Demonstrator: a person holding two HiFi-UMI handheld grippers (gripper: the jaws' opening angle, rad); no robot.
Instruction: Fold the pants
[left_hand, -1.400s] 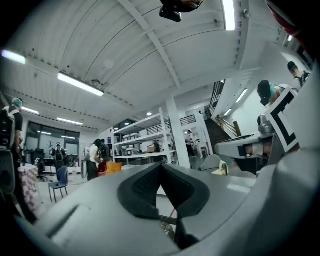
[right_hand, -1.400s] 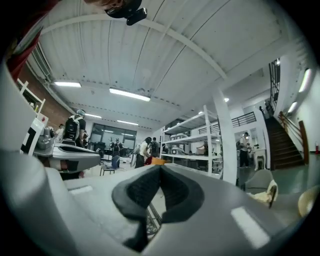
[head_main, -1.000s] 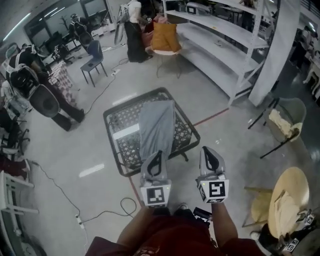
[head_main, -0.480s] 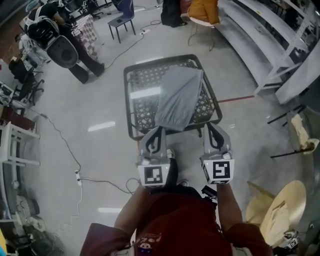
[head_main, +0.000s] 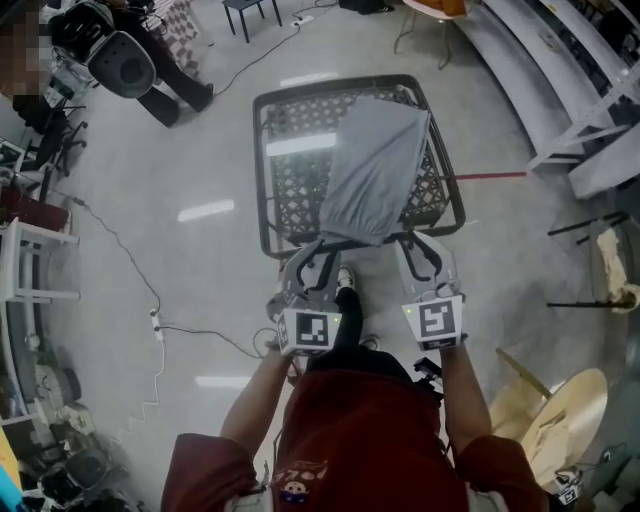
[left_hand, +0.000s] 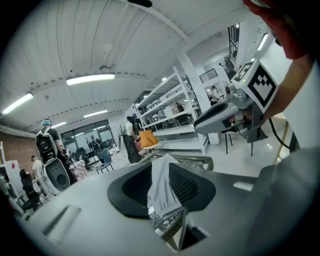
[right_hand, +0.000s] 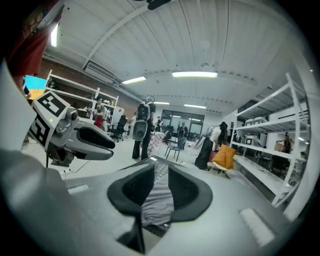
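Grey pants (head_main: 375, 170) lie lengthwise on a black mesh table (head_main: 264, 180), their near end hanging just over the front rim. My left gripper (head_main: 306, 252) and right gripper (head_main: 419, 246) hover side by side at that front edge, either side of the pants' near end and apart from the cloth. Both sets of jaws are opening, with nothing between them. In the left gripper view the pants (left_hand: 161, 187) show through the gap in the jaws, and the right gripper (left_hand: 220, 116) is alongside. In the right gripper view the pants (right_hand: 158, 199) also lie ahead, with the left gripper (right_hand: 86, 138) beside.
A person carrying a backpack rig (head_main: 128, 62) stands at the far left. A cable (head_main: 190, 330) runs over the floor to my left. White shelving (head_main: 560, 60) lines the right side. Pale round chairs (head_main: 560, 420) stand at the near right, a white rack (head_main: 30, 262) at left.
Both grippers have dropped and moved forward to the table's near edge, and the head view has tipped further down. Their jaws, shut before, now stand slightly apart.
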